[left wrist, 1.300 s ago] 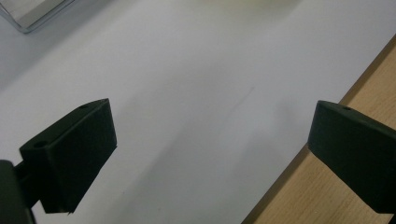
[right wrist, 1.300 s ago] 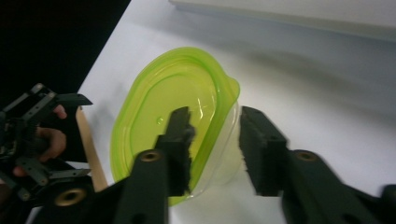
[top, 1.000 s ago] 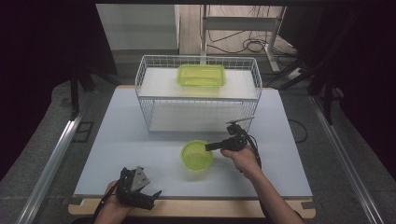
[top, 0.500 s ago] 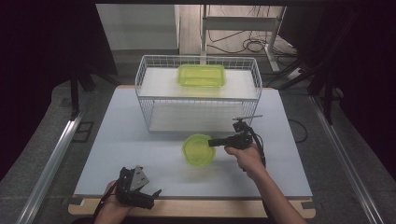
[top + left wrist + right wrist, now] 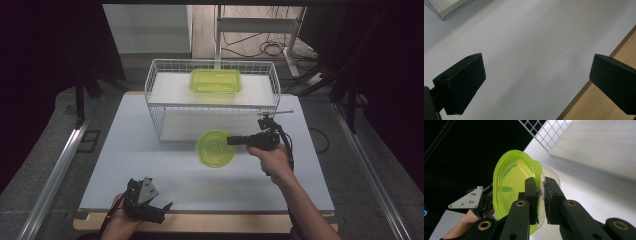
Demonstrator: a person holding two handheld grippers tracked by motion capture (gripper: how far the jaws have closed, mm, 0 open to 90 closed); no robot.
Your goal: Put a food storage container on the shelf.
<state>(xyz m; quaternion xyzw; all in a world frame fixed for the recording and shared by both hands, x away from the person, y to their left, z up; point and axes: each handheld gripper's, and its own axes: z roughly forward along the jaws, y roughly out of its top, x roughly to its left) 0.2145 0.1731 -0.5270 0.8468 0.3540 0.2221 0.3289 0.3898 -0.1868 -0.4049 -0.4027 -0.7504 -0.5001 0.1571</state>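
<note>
Materials and finishes as observed

Bowl (image 5: 216, 148) (image 5: 514, 187): translucent lime-green plastic, glossy, smooth, with a clear glossy plastic part (image 5: 551, 176) against it. Tub (image 5: 215, 80): same green translucent plastic, glossy. Basket (image 5: 159, 75): thin white-coated metal wire in a grid. Table (image 5: 140, 150): matt pale sheet, smooth, with a bare light wood edge (image 5: 210, 222) (image 5: 599, 105) showing grain. Right gripper (image 5: 541, 192): black matt plastic jaws, brass-coloured metal rivets. Left gripper (image 5: 536, 75) (image 5: 167, 206): black matt pads, smooth; grey matt metal plate (image 5: 146, 190) (image 5: 465, 200) on top
</note>
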